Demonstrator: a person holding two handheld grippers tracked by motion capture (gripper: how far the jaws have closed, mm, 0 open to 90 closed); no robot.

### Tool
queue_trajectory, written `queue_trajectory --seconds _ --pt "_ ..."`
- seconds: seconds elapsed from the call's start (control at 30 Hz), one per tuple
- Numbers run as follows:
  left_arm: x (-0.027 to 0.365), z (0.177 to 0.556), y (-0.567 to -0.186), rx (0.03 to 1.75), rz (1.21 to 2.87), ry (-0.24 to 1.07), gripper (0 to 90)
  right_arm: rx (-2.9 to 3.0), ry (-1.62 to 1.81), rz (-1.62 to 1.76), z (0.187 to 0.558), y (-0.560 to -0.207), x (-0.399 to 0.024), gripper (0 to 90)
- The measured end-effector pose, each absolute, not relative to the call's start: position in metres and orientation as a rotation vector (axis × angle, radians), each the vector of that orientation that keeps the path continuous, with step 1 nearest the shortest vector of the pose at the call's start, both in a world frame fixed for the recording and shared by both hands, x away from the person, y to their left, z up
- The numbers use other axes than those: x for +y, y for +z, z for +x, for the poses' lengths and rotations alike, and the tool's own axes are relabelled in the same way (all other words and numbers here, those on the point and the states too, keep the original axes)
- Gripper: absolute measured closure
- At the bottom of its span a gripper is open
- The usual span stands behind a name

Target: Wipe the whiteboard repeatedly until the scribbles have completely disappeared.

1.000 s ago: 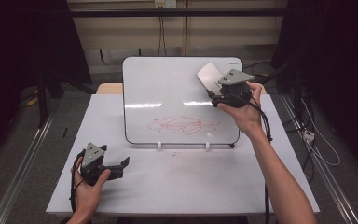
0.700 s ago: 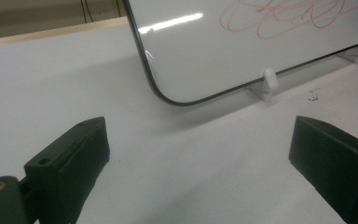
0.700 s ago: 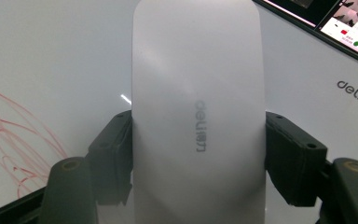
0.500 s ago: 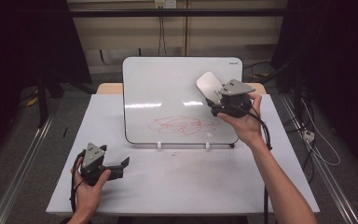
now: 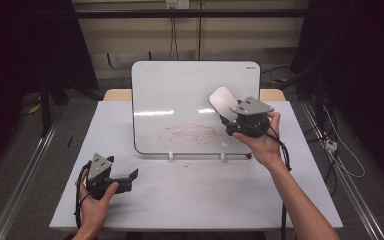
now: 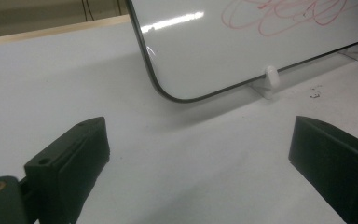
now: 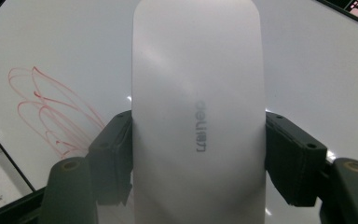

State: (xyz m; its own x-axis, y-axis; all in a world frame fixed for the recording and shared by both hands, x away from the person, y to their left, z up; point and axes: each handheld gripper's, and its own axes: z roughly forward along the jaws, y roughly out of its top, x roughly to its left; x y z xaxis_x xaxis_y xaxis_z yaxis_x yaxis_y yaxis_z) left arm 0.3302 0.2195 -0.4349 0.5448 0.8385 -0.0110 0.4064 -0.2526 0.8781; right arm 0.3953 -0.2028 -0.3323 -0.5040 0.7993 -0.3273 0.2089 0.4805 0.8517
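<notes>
Eraser held against whiteboard, left claw idle.

At left, on the white bench (image 5: 190,200): left claw (image 5: 130,176) resting low near the front edge, jaws spread wide with nothing between them, aimed toward the whiteboard's lower left corner. Centre: whiteboard (image 5: 180,100) propped upright on small white feet (image 6: 271,77), red scribble (image 5: 192,134) across its lower middle. Right of that: right claw (image 5: 226,121) raised in front of the board's right half, jaws clamped on the sides of a pale oblong eraser (image 7: 198,116), printed lettering on its back, flat end pointing up the board just right of and above the scribble; whether touching the board, impossible to tell.
</notes>
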Motion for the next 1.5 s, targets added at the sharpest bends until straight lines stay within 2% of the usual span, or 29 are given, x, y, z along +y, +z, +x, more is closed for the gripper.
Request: queue_trajectory --seconds 0.53,1.5 --pt "0.218 0.331 -0.435 1.02 1.86 0.586 4.8 2.009 0.992 0.793 0.378 -0.359 -0.18 31.6" --pt "0.218 0.33 -0.434 1.015 1.867 0.594 4.8 1.949 0.797 0.899 0.403 -0.388 -0.194 31.6"
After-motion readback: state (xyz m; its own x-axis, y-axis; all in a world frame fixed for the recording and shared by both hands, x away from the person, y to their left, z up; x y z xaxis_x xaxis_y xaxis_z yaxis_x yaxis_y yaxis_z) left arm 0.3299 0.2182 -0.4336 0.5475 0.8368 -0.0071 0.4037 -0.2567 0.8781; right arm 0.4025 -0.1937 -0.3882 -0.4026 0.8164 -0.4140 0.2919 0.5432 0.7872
